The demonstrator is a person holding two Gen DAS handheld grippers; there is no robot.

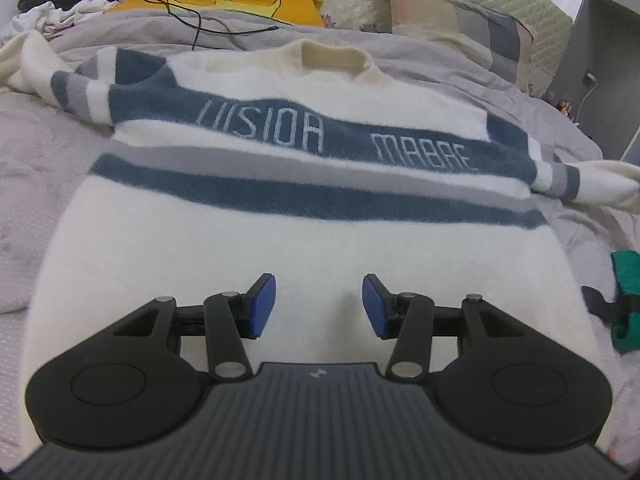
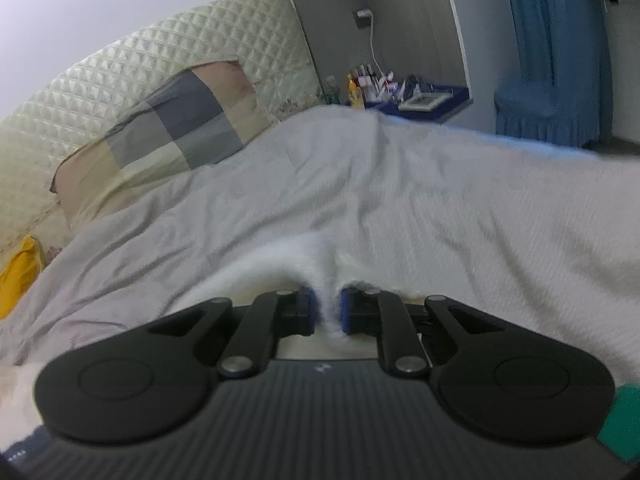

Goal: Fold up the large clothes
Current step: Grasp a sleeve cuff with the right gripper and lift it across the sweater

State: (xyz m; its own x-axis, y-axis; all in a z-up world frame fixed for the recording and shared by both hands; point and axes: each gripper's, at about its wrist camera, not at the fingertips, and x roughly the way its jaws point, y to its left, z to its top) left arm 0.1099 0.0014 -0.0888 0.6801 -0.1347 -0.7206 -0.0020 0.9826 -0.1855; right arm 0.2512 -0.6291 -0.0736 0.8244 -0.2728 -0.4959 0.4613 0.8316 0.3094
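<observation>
A cream sweater (image 1: 280, 240) with navy and grey stripes and pale lettering lies face up on the bed, collar at the far side, both sleeves spread out. Over its lower body hovers my left gripper (image 1: 319, 307), blue pads apart and nothing between them. In the right wrist view my right gripper (image 2: 325, 310) is shut on a bunch of the sweater's cream fabric (image 2: 304, 260), which rises as a fuzzy fold between the blue pads. At the right edge of the left wrist view a green and black piece of the right gripper (image 1: 622, 300) shows.
A grey bedsheet (image 2: 360, 184) covers the bed. A patchwork pillow (image 2: 168, 132) leans on the quilted headboard (image 2: 140, 64). A yellow cloth (image 1: 240, 4), a black cable (image 1: 188, 20) and piled clothes (image 1: 60, 0) lie at the far left. A cluttered bedside table (image 2: 420, 100) stands beyond the bed.
</observation>
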